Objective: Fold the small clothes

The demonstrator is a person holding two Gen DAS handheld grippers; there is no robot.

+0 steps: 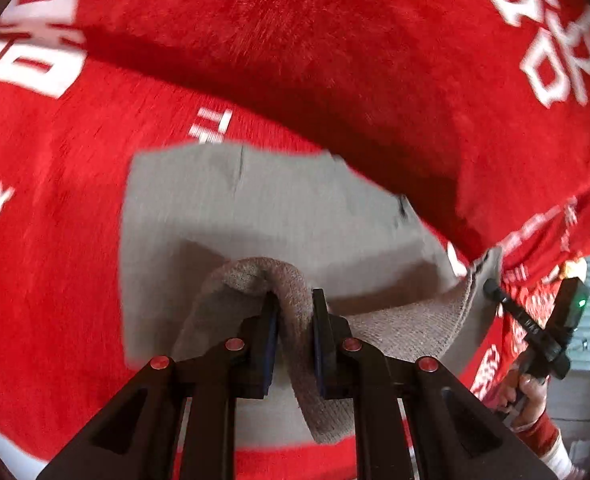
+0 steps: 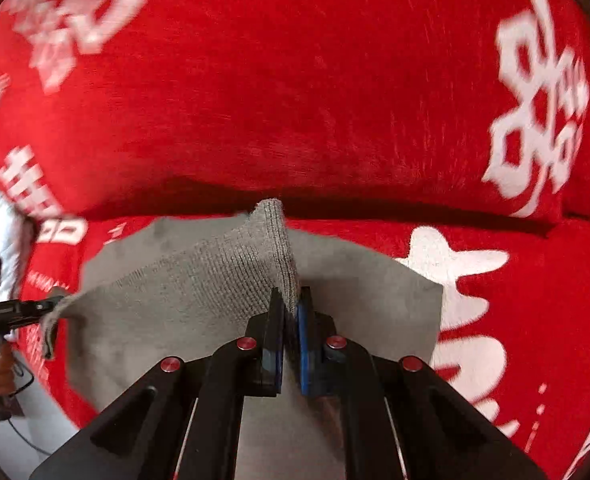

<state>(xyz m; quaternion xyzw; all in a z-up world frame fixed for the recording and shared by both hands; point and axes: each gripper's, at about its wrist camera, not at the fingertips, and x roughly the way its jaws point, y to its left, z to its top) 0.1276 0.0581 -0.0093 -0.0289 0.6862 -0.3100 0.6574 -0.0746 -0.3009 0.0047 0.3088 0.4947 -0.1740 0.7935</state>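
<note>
A small grey knitted garment (image 1: 407,328) is stretched in the air between both grippers, above a flat grey cloth (image 1: 275,208) lying on a red plush blanket (image 1: 255,40). My left gripper (image 1: 295,300) is shut on one bunched edge of the knit. My right gripper (image 2: 291,300) is shut on the other edge of the garment (image 2: 215,280), whose corner sticks up past the fingertips. The right gripper also shows at the right of the left wrist view (image 1: 491,286), and the left gripper at the left of the right wrist view (image 2: 55,304).
The red blanket (image 2: 295,80) with large white lettering covers the seat and a raised cushion behind. A hand (image 1: 531,396) holds the right gripper's handle. A pale floor shows at the far edges.
</note>
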